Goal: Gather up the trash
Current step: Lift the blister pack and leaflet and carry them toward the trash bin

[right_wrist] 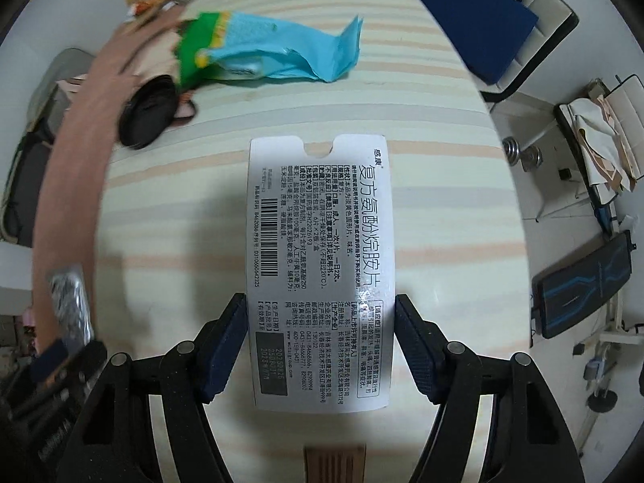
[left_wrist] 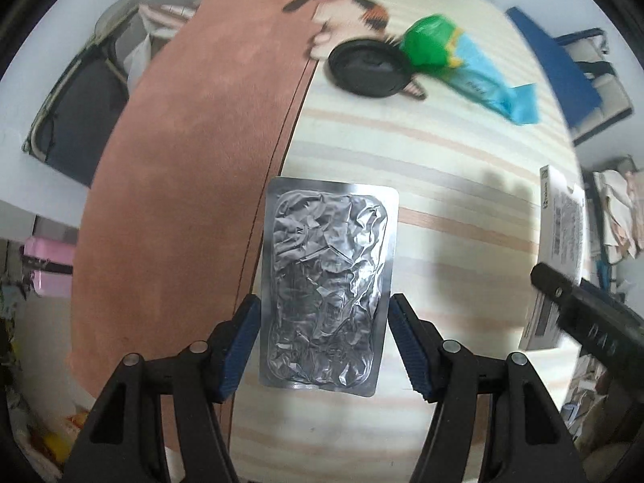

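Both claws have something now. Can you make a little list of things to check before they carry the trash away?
1. Left claw shut on the silver blister pack, pads on both long edges: ok.
2. Right claw shut on the white medicine box, pads on both sides: ok.
3. Both pieces lifted clear of the striped cloth: cannot tell.
4. Trash bin in sight to drop them in: not ok, none shows in either view.
5. All trash collected: not ok, the green and blue wrapper and the black lid lie on the cloth.
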